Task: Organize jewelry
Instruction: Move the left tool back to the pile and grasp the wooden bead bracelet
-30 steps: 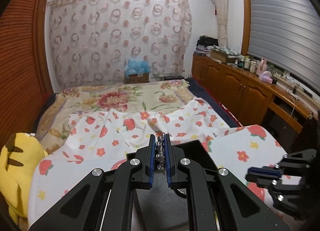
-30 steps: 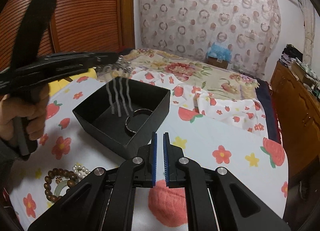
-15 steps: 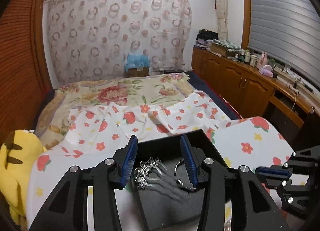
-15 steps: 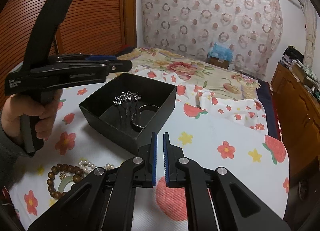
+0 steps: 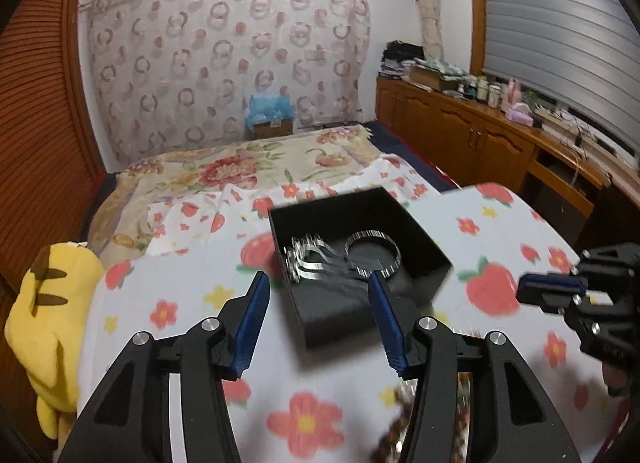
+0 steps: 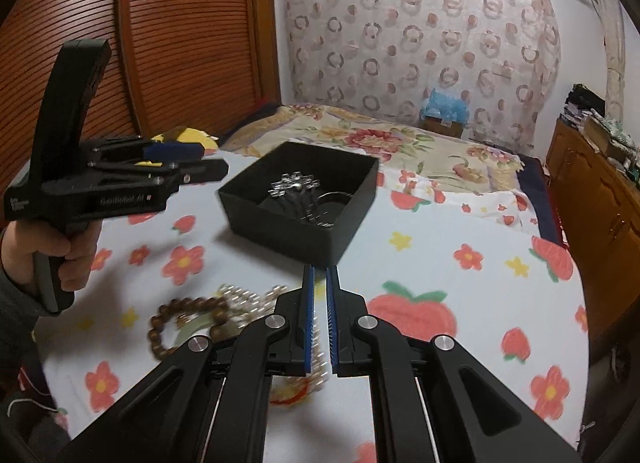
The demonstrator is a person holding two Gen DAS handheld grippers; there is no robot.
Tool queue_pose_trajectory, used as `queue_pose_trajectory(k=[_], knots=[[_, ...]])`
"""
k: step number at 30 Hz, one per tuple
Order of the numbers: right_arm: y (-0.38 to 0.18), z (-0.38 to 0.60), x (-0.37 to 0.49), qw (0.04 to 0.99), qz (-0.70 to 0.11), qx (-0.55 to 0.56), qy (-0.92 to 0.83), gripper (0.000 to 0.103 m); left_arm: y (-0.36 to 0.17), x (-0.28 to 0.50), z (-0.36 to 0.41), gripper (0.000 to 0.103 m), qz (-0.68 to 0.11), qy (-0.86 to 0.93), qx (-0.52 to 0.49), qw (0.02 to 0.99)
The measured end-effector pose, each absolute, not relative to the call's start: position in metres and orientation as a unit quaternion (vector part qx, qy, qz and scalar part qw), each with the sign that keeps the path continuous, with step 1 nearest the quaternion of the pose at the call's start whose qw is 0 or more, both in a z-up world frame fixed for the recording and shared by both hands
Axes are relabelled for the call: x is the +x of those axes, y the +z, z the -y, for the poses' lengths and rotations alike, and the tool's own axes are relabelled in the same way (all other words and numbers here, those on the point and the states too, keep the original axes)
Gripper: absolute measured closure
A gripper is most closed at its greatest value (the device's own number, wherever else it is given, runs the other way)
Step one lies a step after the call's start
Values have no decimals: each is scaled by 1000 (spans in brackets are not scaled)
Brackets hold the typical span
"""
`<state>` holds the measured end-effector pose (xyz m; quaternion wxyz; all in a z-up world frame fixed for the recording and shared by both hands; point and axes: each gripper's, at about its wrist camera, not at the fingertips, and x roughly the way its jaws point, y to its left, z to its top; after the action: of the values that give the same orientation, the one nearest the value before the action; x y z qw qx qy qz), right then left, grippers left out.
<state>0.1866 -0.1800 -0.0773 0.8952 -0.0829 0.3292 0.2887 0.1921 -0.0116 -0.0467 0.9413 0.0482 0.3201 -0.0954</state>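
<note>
A black open box [image 5: 416, 223] [image 6: 280, 219] sits on the flowered cloth. Inside lie a silver hair comb [image 5: 308, 259] [image 6: 294, 185] and a silver bangle [image 5: 374, 253] [image 6: 332, 199]. My left gripper [image 5: 318, 303] is open and empty, just short of the box's near side; it also shows in the right wrist view [image 6: 180, 159], left of the box. My right gripper [image 6: 320, 287] is shut and empty, in front of the box. It shows at the right edge of the left wrist view [image 5: 552, 287]. A brown bead bracelet [image 6: 176, 319] and a pearl string [image 6: 244, 299] lie left of it.
The cloth-covered table [image 6: 460, 295] drops off on the right side. A yellow plush toy [image 5: 48, 303] lies at the table's left edge. A bed [image 5: 240, 175] is behind, and wooden cabinets [image 5: 480, 143] stand on the right.
My left gripper opened and dropped the silver hair comb into the box, then pulled back toward me. My right gripper stayed shut and moved slightly.
</note>
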Motion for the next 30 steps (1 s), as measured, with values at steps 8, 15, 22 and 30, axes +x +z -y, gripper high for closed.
queue_pose_trajectory(k=[8, 15, 22, 30], knots=[[-92, 169, 159, 884, -346, -72, 307, 94, -65, 145, 10, 49, -338, -117, 65, 932], [-98, 165, 129, 879, -352, -63, 314, 94, -93, 115, 5, 49, -365, -129, 57, 920], [-110, 165, 101, 882, -356, -59, 303, 88, -108, 102, 2, 80, -391, -153, 20, 907], [-117, 168, 95, 882, -360, -49, 300, 88, -113, 112, 13, 84, -408, -158, 18, 899]])
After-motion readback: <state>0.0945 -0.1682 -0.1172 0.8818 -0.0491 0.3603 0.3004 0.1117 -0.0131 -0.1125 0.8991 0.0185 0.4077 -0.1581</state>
